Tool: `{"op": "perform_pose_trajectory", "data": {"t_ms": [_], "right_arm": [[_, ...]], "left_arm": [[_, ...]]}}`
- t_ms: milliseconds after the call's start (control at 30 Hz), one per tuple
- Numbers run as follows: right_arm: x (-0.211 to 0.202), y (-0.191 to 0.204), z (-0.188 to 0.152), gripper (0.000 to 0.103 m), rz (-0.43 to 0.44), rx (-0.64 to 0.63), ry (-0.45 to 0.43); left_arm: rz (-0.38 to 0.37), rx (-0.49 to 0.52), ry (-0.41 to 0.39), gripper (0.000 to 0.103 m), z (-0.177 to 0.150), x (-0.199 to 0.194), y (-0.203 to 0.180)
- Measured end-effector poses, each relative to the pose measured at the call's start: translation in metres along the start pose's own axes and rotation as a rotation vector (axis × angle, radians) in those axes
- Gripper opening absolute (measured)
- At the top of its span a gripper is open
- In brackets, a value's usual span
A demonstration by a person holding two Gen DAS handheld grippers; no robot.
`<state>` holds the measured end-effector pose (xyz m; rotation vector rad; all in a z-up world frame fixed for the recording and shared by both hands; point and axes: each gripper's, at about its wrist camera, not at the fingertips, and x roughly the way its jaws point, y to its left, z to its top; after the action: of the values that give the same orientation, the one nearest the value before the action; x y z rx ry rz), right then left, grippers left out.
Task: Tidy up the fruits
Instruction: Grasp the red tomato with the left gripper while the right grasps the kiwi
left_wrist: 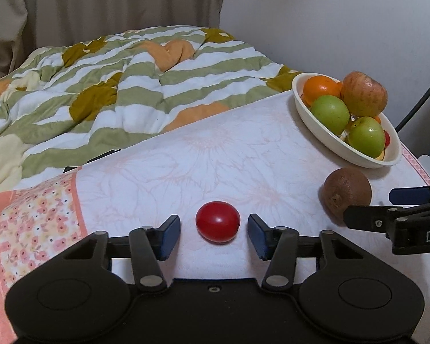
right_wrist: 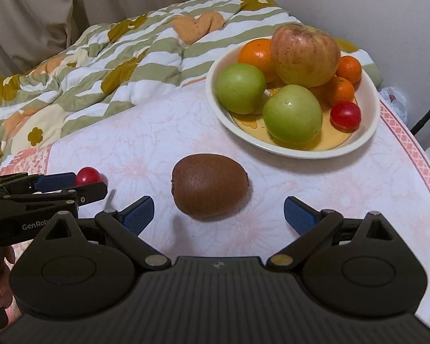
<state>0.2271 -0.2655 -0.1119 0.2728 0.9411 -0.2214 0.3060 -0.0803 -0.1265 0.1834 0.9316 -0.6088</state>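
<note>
Bracketing two loose fruits, both grippers spread for pickup into the bowl.
Left wrist view: left gripper low over pink floral tablecloth, fingers apart either side of small red cherry tomato, not touching; cream shallow fruit bowl far right, already piled. Right wrist view: right gripper level, fingers wide, brown fuzzy kiwi just beyond the tips, bowl far behind; likely both go there.
</note>
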Motion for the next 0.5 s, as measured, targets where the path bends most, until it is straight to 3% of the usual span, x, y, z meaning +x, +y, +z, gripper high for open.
{"op": "perform_pose_trajectory", "data": {"t_ms": [67, 500], "right_arm": [[0.004, 0.001, 0.001, 0.103, 0.004, -0.005, 0.006], [0.023, 0.006, 0.007, 0.103, 0.023, -0.039, 0.023]], "left_arm": [[0.003, 0.009, -0.004, 0.037, 0.001, 0.001, -0.001], [0.055, -0.009, -0.001, 0.037, -0.003, -0.005, 0.008]]}}
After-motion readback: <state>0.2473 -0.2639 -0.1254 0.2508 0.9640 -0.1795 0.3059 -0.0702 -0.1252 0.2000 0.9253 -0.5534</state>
